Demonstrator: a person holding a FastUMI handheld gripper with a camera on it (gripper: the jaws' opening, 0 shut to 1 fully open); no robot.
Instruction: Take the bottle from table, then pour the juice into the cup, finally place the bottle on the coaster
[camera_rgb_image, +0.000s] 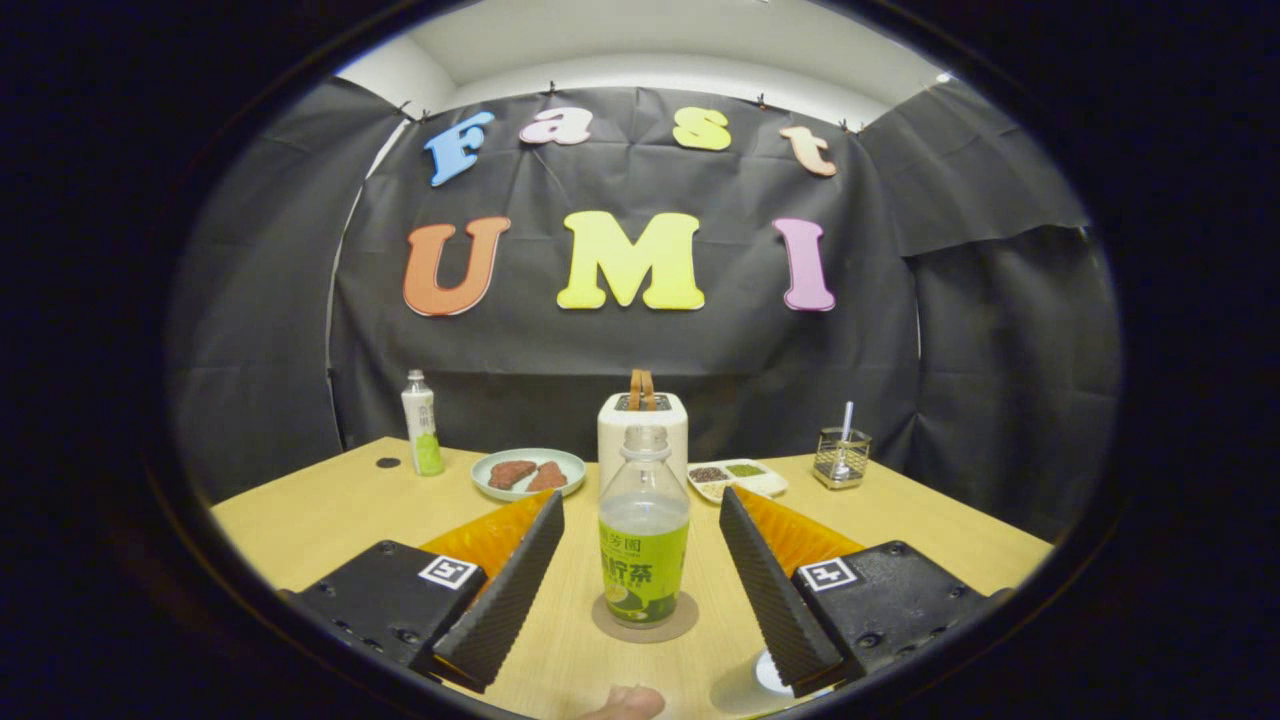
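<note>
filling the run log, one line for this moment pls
gripper open | bottle upright on coaster, between fingers, untouched

Bright, even overhead light, soft shadows, sharp centre, and strong fisheye bending toward the edges.

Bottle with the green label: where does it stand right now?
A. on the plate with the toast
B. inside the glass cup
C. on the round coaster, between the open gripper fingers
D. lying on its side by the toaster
C: the bottle stands upright on the coaster, with the gripper fingers spread open on either side, not touching it.
</note>
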